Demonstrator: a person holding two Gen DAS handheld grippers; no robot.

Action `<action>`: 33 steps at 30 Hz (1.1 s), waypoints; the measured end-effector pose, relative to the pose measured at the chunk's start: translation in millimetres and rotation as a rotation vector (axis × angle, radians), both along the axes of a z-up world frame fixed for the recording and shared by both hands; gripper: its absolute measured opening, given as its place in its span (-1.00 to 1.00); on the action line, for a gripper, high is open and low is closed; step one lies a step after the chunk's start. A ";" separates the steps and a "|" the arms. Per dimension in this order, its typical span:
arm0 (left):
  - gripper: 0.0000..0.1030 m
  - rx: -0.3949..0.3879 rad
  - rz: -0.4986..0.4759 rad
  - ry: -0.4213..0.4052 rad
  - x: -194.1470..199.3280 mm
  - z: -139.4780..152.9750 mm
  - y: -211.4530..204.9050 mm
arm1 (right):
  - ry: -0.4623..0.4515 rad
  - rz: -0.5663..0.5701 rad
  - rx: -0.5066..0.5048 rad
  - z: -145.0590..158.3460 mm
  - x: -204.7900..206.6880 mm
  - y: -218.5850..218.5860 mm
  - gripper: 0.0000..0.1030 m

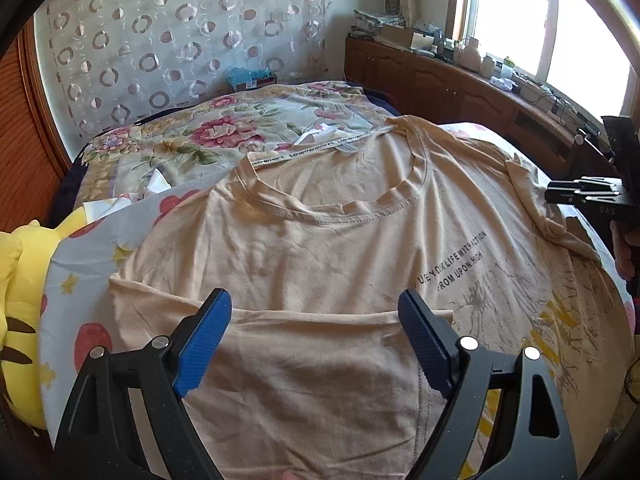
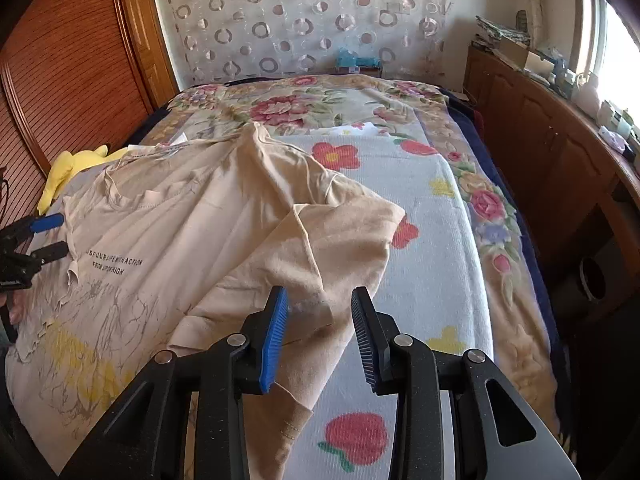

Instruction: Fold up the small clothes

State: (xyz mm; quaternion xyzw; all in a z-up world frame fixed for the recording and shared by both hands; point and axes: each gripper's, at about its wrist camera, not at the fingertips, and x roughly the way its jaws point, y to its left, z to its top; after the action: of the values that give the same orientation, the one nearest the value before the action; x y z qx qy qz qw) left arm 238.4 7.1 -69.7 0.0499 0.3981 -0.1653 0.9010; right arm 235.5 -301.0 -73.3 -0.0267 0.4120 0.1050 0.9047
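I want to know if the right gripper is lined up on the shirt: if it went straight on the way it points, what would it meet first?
Probably the folded-over sleeve of the beige shirt, which lies between the open fingers of the right gripper; depth is unclear.

A beige T-shirt (image 1: pixel 320 240) lies spread face up on the bed (image 1: pixel 200 128), neckline toward the far wall, black lettering on its chest. One sleeve is folded across the body near the camera. The left gripper (image 1: pixel 316 336) hangs over this fold, its blue fingers (image 1: pixel 204 344) set wide apart with nothing clamped between them. The right gripper (image 1: pixel 580 194) enters from the right edge, beside the bunched opposite sleeve; how its jaws stand cannot be read. A yellow plush toy (image 1: pixel 18 300) lies at the left edge. A wooden cabinet (image 1: pixel 440 80) runs under the window.
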 end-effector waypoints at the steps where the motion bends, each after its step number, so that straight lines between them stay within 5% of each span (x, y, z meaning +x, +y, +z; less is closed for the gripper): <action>1: 0.67 -0.003 0.003 -0.004 -1.0 2.7 1.8 | 0.003 0.016 -0.002 -1.6 1.1 3.9 -0.42; 6: 0.67 -0.008 0.022 -0.027 -12.0 10.9 10.7 | -0.002 0.068 -0.031 3.8 2.7 10.1 -0.91; 9: 0.67 -0.017 0.035 -0.037 -17.2 13.4 15.9 | -0.029 0.081 -0.011 13.8 1.0 4.5 -0.94; 23: 0.67 -0.029 0.078 -0.025 -29.5 6.0 27.3 | -0.058 0.316 0.134 33.8 32.9 71.7 -0.95; 33: 0.67 -0.041 0.093 -0.019 -36.9 5.3 28.5 | -0.111 0.204 0.077 31.6 18.5 39.4 -0.54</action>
State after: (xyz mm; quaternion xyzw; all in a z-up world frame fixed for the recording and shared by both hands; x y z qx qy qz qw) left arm 201.5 35.6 -64.4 0.0143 0.3881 -0.1311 0.9122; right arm 254.1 -261.6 -41.7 -0.0394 0.3522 0.2108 0.9110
